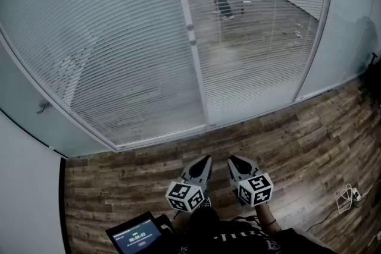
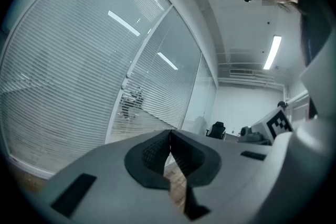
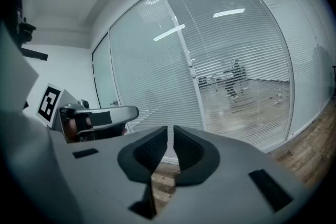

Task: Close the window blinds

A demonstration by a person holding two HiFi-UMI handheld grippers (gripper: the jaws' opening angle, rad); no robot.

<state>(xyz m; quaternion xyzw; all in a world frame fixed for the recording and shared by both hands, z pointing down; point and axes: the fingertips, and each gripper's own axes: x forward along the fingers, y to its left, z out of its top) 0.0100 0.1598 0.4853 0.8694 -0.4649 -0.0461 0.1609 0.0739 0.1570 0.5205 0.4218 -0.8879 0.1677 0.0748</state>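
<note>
Left hand-held gripper [image 1: 205, 160] and right hand-held gripper [image 1: 233, 160] sit shut, empty, well below the blinds [image 1: 262, 56]; shut jaws could slip off the small knob [image 1: 191, 27] beside them.

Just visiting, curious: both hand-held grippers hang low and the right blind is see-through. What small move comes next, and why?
Probably lift the right hand-held gripper toward the small knobs on the window frame: it is shut, empty and low, and the right blind shows the room behind.
</note>
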